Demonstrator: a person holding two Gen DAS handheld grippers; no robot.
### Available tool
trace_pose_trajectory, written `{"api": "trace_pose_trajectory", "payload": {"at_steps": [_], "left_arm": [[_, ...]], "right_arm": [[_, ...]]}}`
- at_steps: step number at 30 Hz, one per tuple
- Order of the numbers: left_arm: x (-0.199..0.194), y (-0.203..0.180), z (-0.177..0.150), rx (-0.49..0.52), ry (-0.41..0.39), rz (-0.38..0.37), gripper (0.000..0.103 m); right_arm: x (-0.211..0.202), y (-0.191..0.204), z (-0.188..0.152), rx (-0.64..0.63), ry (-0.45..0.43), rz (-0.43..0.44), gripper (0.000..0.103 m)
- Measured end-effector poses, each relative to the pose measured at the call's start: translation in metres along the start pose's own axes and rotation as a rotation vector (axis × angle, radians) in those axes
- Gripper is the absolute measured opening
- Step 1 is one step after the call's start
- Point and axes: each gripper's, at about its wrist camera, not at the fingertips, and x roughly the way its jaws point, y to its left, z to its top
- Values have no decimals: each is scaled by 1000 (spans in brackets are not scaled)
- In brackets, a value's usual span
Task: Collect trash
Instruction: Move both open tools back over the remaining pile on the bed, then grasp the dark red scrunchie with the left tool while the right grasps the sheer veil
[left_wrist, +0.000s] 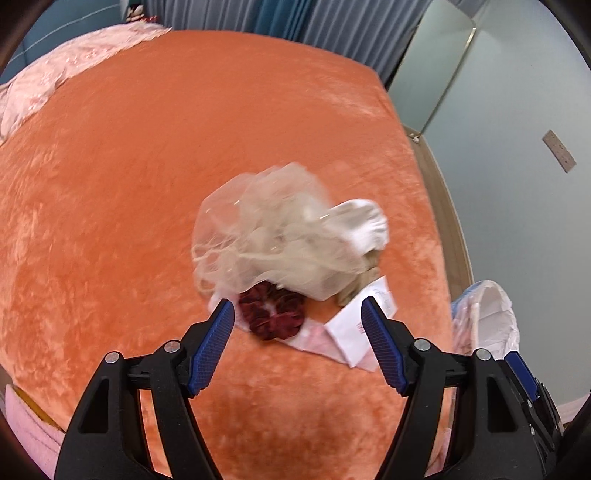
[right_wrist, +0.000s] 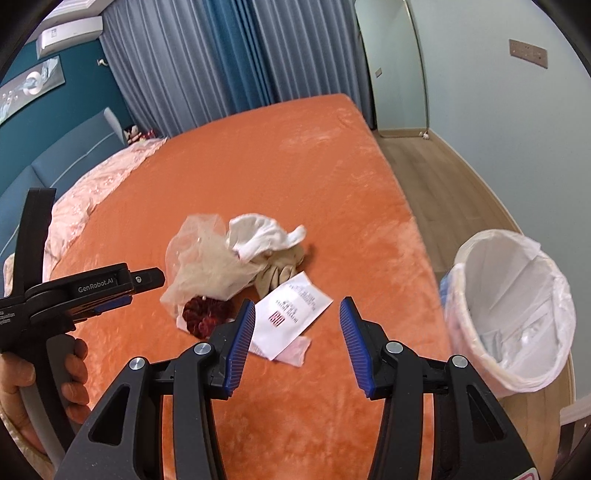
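A small heap of trash lies on the orange bedspread (right_wrist: 295, 177): a crumpled clear plastic bag (left_wrist: 266, 236) (right_wrist: 199, 258), a white cloth (left_wrist: 364, 221) (right_wrist: 258, 236), a beige cloth (right_wrist: 280, 273), a dark red crumpled piece (left_wrist: 273, 314) (right_wrist: 203, 314), a printed white paper slip (left_wrist: 351, 328) (right_wrist: 291, 314) and a pink wrapper (right_wrist: 295, 350). My left gripper (left_wrist: 297, 304) hovers open just short of the red piece, with nothing between its pads. My right gripper (right_wrist: 297, 303) is open above the paper slip, holding nothing.
A bin with a white liner (right_wrist: 517, 306) (left_wrist: 487, 314) stands on the wooden floor by the bed's right edge. A pink quilt (right_wrist: 110, 173) covers the far left of the bed. Curtains (right_wrist: 207, 62) and a mirror (right_wrist: 391, 66) stand behind. A hand (right_wrist: 74, 369) grips the left tool's handle.
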Motion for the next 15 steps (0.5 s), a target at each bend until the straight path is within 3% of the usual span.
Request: {"api": "trace_pose_trajectory", "payload": {"at_steps": [6,15], "left_arm": [[31,27,-5,-36,66,21,63],[80,31,-2,-38,144,12,54]], "right_arm": [[34,17,-13,-17,76,10,47],[73,24,-12,-26,147,8,47]]}}
